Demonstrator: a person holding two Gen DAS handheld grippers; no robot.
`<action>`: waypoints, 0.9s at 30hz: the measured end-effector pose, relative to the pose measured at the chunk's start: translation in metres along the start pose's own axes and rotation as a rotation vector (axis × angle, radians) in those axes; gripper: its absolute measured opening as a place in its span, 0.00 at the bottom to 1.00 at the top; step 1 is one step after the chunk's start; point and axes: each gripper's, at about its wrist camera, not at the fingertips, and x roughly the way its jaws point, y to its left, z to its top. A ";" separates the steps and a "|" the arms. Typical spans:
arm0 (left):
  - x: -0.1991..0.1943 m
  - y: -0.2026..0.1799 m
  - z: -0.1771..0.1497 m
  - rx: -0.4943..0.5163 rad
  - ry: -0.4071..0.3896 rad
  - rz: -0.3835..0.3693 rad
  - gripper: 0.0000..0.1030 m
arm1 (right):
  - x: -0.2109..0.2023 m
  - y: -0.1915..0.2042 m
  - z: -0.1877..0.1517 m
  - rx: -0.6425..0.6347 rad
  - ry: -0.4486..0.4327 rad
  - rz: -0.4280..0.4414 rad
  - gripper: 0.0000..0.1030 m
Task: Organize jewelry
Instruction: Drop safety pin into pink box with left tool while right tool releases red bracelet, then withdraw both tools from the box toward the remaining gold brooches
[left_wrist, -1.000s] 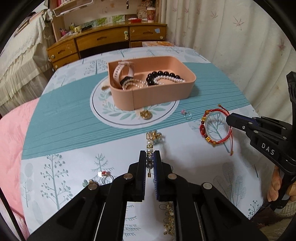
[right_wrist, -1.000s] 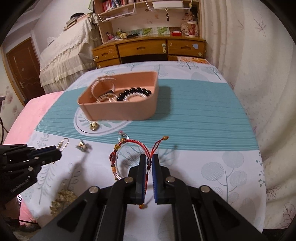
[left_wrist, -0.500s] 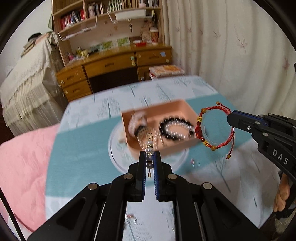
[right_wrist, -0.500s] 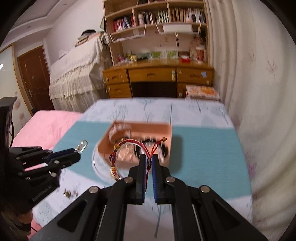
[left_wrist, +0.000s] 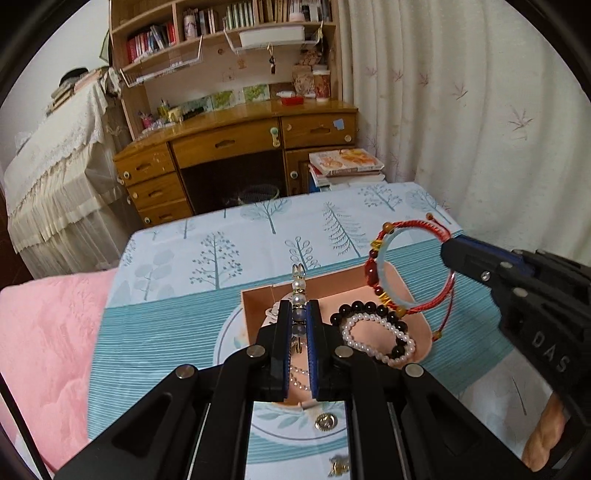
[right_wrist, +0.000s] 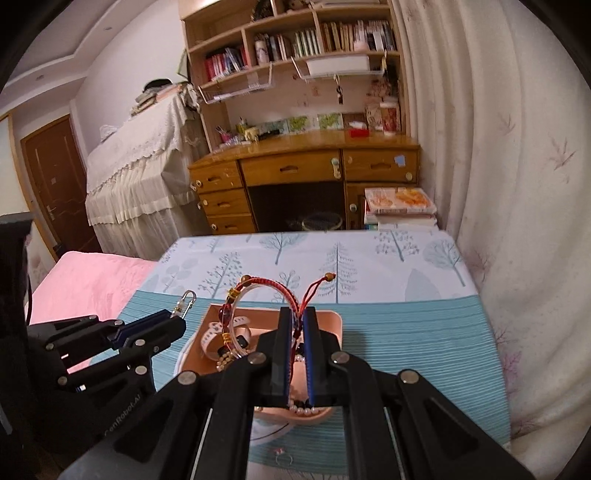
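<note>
My left gripper (left_wrist: 298, 306) is shut on a beaded earring (left_wrist: 298, 286) with pearl beads and a gold hook, held above the left part of the pink jewelry box (left_wrist: 258, 295). My right gripper (right_wrist: 298, 314) is shut on a red cord bracelet (right_wrist: 258, 291), which hangs over the box (right_wrist: 332, 321); the bracelet also shows in the left wrist view (left_wrist: 410, 269). Inside the box lie a black bead bracelet (left_wrist: 369, 308), a pearl bracelet (left_wrist: 376, 339) and a white watch (right_wrist: 218, 332).
A gold round brooch (left_wrist: 325, 421) and another gold piece (left_wrist: 340, 465) lie on the tablecloth in front of the box. A small ring (right_wrist: 284, 458) lies near the front. A wooden desk (left_wrist: 236, 147) with shelves stands beyond the table; curtain at right.
Both grippers lifted their pieces off the tablecloth and moved forward; earring and red bracelet now hang over the pink box.
</note>
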 end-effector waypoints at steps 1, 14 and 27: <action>0.005 0.000 0.000 -0.001 0.009 -0.002 0.05 | 0.006 -0.001 -0.001 0.003 0.011 0.003 0.06; 0.024 0.004 -0.012 -0.016 0.000 0.059 0.70 | 0.032 -0.017 -0.015 0.097 0.116 0.029 0.07; -0.011 0.005 -0.029 -0.012 -0.005 0.088 0.70 | -0.010 0.000 -0.028 0.072 0.109 0.050 0.08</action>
